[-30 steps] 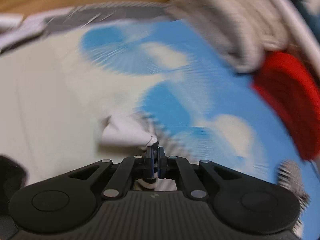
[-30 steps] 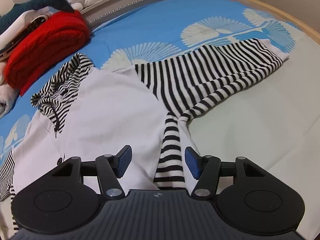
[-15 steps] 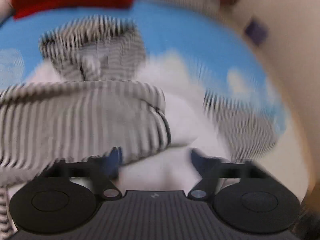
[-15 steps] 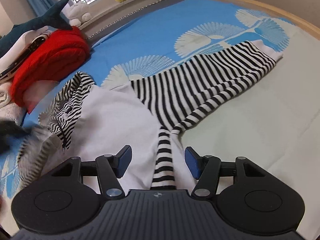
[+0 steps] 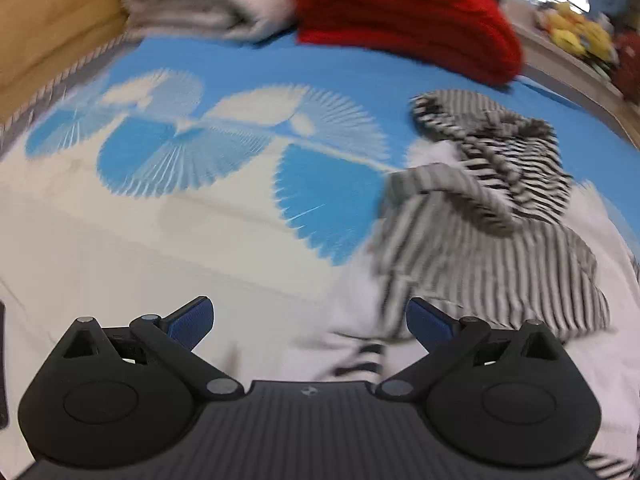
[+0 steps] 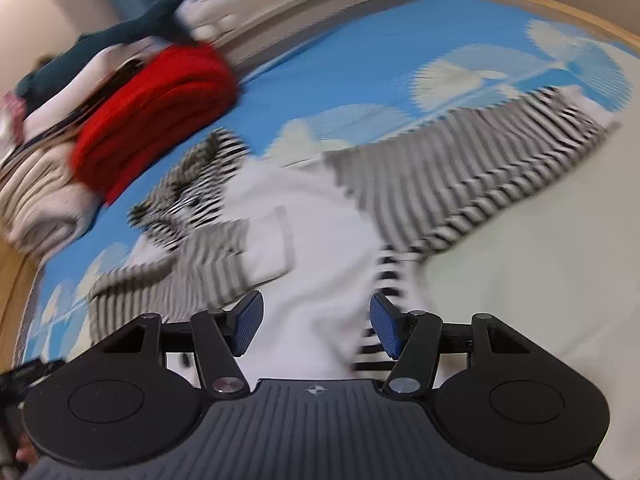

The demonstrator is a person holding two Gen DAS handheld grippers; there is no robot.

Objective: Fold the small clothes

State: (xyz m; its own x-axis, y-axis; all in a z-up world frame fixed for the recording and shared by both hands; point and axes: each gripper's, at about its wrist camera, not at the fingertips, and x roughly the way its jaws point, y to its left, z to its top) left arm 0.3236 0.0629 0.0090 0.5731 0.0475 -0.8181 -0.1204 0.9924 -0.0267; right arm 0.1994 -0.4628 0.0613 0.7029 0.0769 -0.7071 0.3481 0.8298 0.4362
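Note:
A small white hooded top (image 6: 320,216) with black-and-white striped sleeves and hood lies on the bed. Its left striped sleeve (image 6: 172,276) is folded in across the white body; it also shows in the left wrist view (image 5: 480,264). The right striped sleeve (image 6: 472,168) lies stretched out to the right. The striped hood (image 5: 492,152) lies at the top. My left gripper (image 5: 310,320) is open and empty, low beside the garment's left edge. My right gripper (image 6: 316,324) is open and empty over the white body near the hem.
The bed cover is blue with white fan prints (image 5: 200,136) and a pale lower part (image 6: 540,280). A folded red knit (image 5: 404,20) and folded beige clothes (image 5: 208,0) are stacked at the far side. The wooden bed edge (image 6: 520,4) curves behind.
My left gripper was shut on the left sleeve's cuff, carried it over the body, opened and let go, then swung left. My right gripper stayed open and shifted a little.

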